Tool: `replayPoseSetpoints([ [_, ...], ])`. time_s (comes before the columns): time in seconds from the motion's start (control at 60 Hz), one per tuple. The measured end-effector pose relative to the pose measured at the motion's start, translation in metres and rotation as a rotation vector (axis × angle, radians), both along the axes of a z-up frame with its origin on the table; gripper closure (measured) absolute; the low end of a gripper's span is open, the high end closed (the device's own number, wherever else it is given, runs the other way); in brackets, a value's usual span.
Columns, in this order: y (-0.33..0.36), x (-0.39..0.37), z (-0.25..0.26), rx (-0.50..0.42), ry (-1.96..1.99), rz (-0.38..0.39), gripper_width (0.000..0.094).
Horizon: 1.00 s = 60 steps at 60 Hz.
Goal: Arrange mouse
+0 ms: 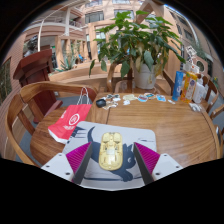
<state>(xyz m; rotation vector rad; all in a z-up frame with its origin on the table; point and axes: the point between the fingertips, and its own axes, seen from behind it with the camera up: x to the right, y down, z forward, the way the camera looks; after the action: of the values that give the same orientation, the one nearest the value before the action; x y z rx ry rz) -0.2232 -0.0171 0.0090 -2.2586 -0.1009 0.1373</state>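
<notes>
A pale yellow mouse lies on a white-grey mouse mat with a dark figure printed on it, at the near edge of the wooden table. The mouse stands between my gripper's two fingers, with a gap on each side. The magenta pads flank it left and right. The gripper is open and the mouse rests on the mat.
A red and white packet lies on the table to the left. A small dark object and several small items lie farther back. A potted plant and a blue bottle stand beyond. A wooden chair is at the left.
</notes>
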Motion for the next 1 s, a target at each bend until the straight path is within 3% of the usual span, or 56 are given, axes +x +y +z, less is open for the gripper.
replayPoseSetpoints([
  [0.017, -0.003, 0.002, 0.006, 0.004, -0.001, 0.0, 0.006],
  [0.067, -0.013, 0.003, 0.019, 0.027, -0.005, 0.0, 0.0092],
  [0.467, -0.126, 0.02, 0.129, 0.157, -0.009, -0.004, 0.0078],
  [1.0, -0.207, 0.032, 0.152, 0.175, -0.028, 0.015, 0.0078],
])
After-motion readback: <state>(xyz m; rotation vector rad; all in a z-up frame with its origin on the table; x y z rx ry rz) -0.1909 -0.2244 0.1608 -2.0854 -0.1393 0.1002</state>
